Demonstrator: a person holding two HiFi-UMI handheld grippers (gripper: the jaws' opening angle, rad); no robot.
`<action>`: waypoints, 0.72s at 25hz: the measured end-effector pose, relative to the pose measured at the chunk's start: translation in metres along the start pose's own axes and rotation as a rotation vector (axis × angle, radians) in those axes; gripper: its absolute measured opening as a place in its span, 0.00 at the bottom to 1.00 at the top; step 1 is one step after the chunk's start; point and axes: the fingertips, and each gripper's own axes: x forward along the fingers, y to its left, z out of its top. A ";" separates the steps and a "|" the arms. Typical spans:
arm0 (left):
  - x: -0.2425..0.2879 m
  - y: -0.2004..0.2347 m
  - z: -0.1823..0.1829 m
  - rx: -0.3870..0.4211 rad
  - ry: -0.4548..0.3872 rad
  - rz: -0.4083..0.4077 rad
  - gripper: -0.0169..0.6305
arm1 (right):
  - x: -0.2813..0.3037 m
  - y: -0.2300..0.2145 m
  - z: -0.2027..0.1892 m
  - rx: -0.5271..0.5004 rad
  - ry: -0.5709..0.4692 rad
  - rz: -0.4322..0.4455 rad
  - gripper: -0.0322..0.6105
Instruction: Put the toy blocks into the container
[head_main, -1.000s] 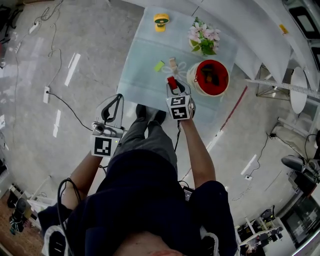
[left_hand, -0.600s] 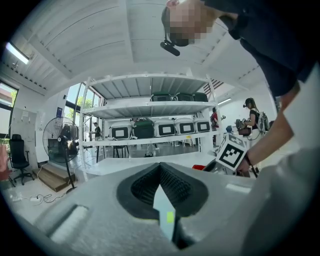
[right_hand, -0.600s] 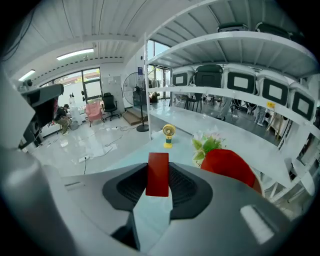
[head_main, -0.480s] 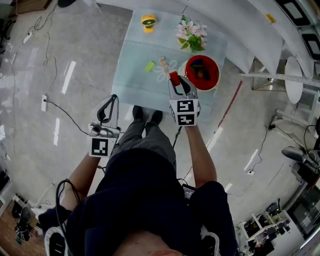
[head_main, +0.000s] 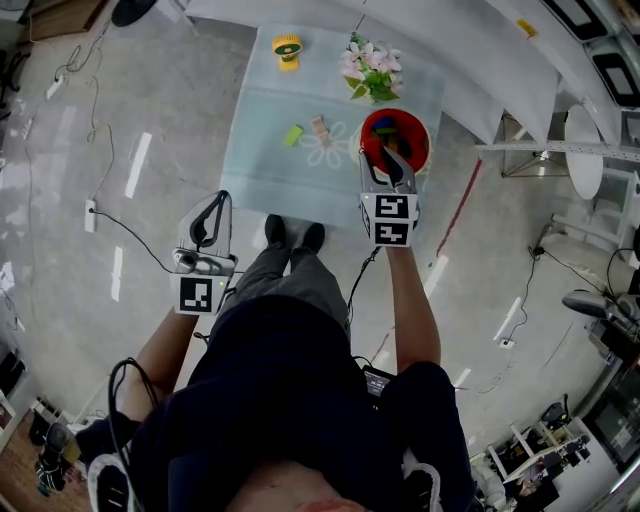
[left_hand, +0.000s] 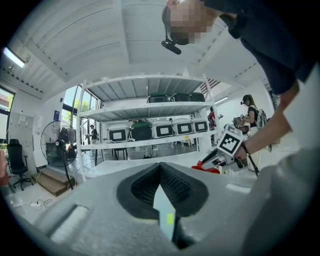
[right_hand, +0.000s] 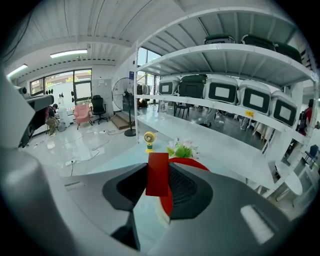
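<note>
My right gripper (head_main: 386, 163) (right_hand: 158, 186) is shut on a flat red block (right_hand: 157, 170), held upright between the pads. It hangs over the near rim of the red container (head_main: 424, 141) (right_hand: 191, 163), which has several blocks inside. A green block (head_main: 292, 135) and a wooden block (head_main: 320, 130) lie on the glass table (head_main: 265, 170), left of the container. My left gripper (head_main: 214, 203) (left_hand: 161, 187) is shut with nothing in it, over the floor to the left of the table's near edge. The left gripper view shows the right gripper (left_hand: 209, 162) at the container.
A yellow toy fan (head_main: 287, 48) (right_hand: 149, 140) and a pot of flowers (head_main: 368, 70) (right_hand: 181, 148) stand at the table's far side. The person's legs and shoes (head_main: 290, 235) are at the near edge. A white counter runs behind the table, and cables lie on the floor at the left.
The right gripper has carried the red block up and to the right, from the table's near middle to the red container. The left gripper has stayed where it was.
</note>
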 end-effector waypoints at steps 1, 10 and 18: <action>0.000 0.000 0.000 0.001 -0.003 -0.002 0.03 | 0.000 -0.005 0.000 -0.001 0.000 -0.009 0.25; 0.001 -0.009 0.002 0.009 -0.006 -0.009 0.03 | 0.003 -0.040 -0.018 -0.041 0.055 -0.060 0.25; 0.002 -0.009 0.003 0.007 -0.015 0.003 0.03 | 0.017 -0.065 -0.028 -0.096 0.127 -0.105 0.25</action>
